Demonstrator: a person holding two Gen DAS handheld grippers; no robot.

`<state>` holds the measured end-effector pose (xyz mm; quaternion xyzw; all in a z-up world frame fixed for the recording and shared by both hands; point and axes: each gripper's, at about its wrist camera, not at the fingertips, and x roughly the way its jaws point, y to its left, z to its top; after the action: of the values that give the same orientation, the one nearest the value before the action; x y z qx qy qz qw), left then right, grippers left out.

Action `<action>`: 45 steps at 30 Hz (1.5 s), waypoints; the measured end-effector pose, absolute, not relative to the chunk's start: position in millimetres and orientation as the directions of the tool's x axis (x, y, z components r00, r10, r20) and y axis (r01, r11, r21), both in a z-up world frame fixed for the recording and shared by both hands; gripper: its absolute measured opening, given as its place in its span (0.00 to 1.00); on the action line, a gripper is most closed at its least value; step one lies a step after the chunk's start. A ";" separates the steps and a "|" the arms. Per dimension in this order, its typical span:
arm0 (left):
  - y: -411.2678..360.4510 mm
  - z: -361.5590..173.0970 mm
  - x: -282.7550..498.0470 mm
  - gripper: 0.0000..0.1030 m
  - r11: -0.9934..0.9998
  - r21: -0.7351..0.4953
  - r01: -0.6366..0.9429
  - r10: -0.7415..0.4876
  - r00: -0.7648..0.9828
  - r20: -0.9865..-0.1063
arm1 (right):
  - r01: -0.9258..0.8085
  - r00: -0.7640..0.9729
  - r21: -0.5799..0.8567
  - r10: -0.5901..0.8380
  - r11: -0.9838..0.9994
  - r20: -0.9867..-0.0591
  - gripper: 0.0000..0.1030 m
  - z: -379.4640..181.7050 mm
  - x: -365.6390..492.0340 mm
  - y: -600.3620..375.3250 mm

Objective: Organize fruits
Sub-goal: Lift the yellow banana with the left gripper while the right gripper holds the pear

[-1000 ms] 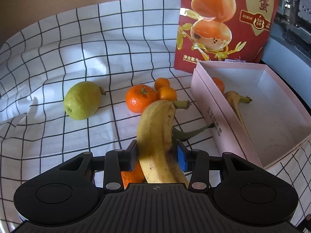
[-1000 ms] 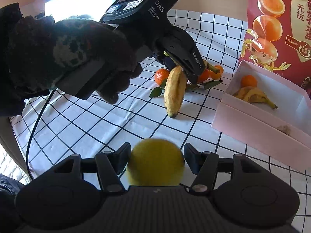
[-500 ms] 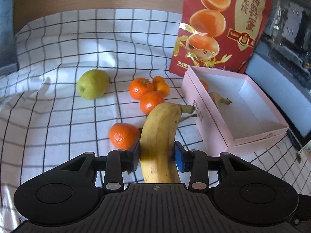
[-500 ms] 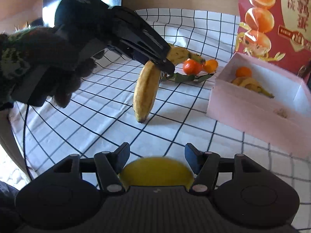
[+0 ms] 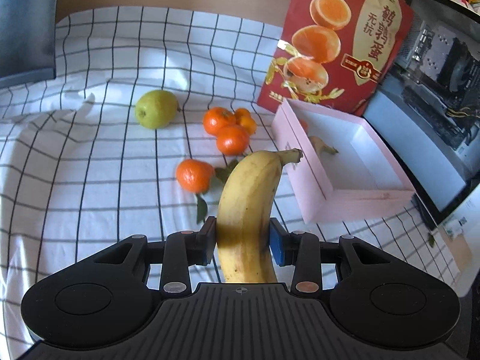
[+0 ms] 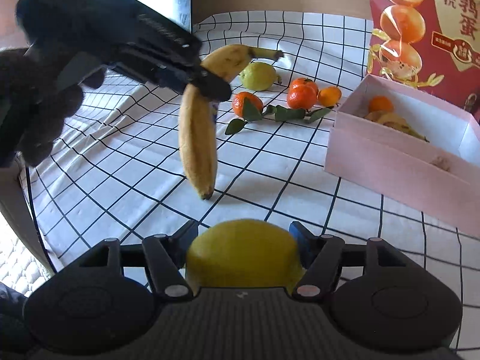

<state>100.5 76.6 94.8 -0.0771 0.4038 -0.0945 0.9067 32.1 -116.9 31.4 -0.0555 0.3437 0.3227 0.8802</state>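
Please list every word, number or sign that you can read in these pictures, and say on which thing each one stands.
"鹌鹑蛋": large characters on the red bag.
"无抗": smaller characters on the same bag, beside the large ones.
Round seal and small print on the red bag: too small to read.
Print on the side of the pink box: blurred, unreadable.
Raised lettering on the black tool holding the banana: blurred, unreadable.

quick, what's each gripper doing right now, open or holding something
Left gripper: shut on the banana, lifted off the cloth.
Right gripper: yellow fruit between its jaws, which have just been opening; grip cannot be told.
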 end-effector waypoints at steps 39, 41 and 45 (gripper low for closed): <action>81.1 57.2 87.4 0.40 0.962 -0.269 0.033 -0.241 0.562 -0.791 | -0.493 0.534 0.238 0.506 0.837 -0.678 0.61 52.5 29.9 -173.0; 82.5 56.5 86.1 0.40 0.960 -0.277 0.027 -0.244 0.562 -0.790 | -0.486 0.529 0.256 0.514 0.836 -0.675 0.61 53.1 34.3 -176.7; 83.1 56.6 84.9 0.40 0.960 -0.280 0.025 -0.245 0.563 -0.790 | -0.490 0.553 0.228 0.502 0.841 -0.664 0.61 59.0 40.3 -175.9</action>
<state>84.9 83.1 56.6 -0.1191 0.4613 -0.0769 0.8758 40.3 -175.9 59.0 0.0079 0.3794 0.2817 0.8813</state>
